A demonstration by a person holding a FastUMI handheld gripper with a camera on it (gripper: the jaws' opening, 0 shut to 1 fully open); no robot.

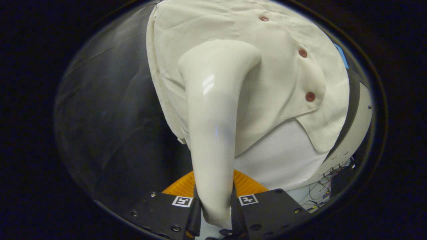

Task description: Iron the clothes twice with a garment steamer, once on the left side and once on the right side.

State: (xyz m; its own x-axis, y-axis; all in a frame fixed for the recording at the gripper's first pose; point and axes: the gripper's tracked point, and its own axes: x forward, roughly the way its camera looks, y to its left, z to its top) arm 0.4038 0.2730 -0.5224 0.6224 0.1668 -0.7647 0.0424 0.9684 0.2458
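My gripper (216, 213) is shut on the white garment steamer (213, 110), both black fingers (195, 213) pressing on its handle. The steamer rises ahead of the fingers and its head rests against the left half of a cream shirt (277, 76) with dark red buttons (303, 53). The shirt hangs in front of me, its button row off to the right of the steamer head. A white layer (283, 156) shows below the shirt's hem.
An orange ribbed part (247, 183) sits just beyond the fingers, behind the steamer handle. Black booth cloth (110, 110) lies to the left of the shirt. A white rounded body with a dark band (353, 110) stands at the right, with loose wires (330, 180) below it.
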